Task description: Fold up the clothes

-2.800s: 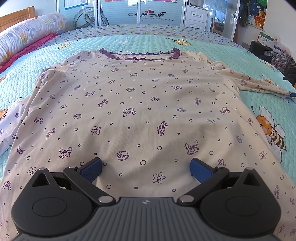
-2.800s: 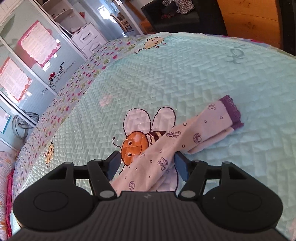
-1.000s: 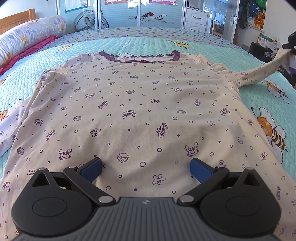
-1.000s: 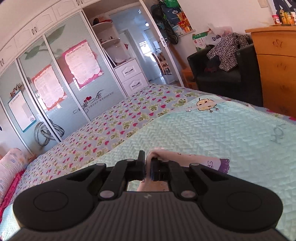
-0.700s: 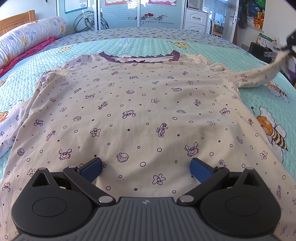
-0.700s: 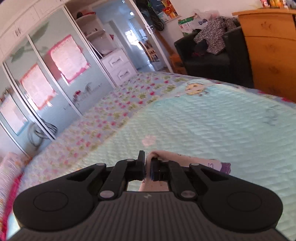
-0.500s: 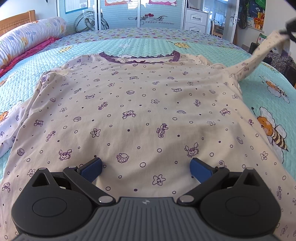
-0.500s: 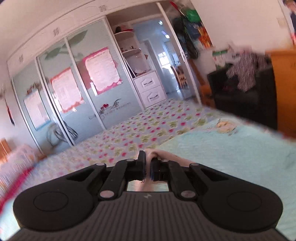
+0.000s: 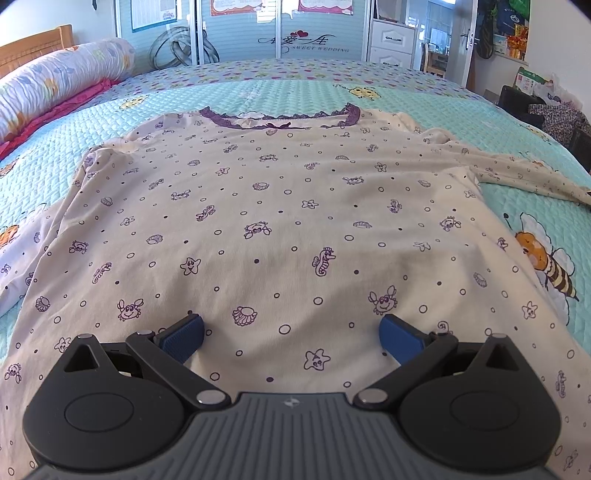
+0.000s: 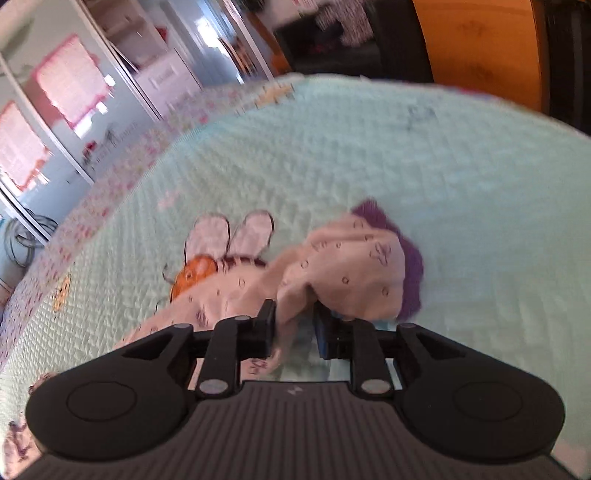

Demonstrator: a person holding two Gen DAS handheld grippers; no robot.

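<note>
A cream pyjama top (image 9: pixel 280 206) with purple sea-creature prints and a purple lace collar lies flat, front up, on the turquoise bedspread (image 9: pixel 295 92). My left gripper (image 9: pixel 291 332) rests open on its lower part, blue pads wide apart, nothing pinched. The top's right sleeve (image 9: pixel 517 173) stretches out sideways on the bed. In the right wrist view that sleeve (image 10: pixel 343 269) lies bunched, its purple cuff (image 10: pixel 410 273) beyond the fingertips. My right gripper (image 10: pixel 295 328) is low over the bed and its jaws are opening. Sleeve cloth hangs between them against the left finger, no longer pinched.
A rolled floral quilt (image 9: pixel 55 85) lies along the bed's left side. Sliding wardrobe doors (image 9: pixel 277 29) stand behind the bed. A dark sofa with clothes (image 9: pixel 543 110) and a wooden dresser (image 10: pixel 480 48) stand beyond the right edge. A bee print (image 9: pixel 546 266) marks the bedspread.
My right gripper came down from the air to the bed with the sleeve and its jaws parted. The sleeve went from lifted to lying on the bedspread. My left gripper stayed still.
</note>
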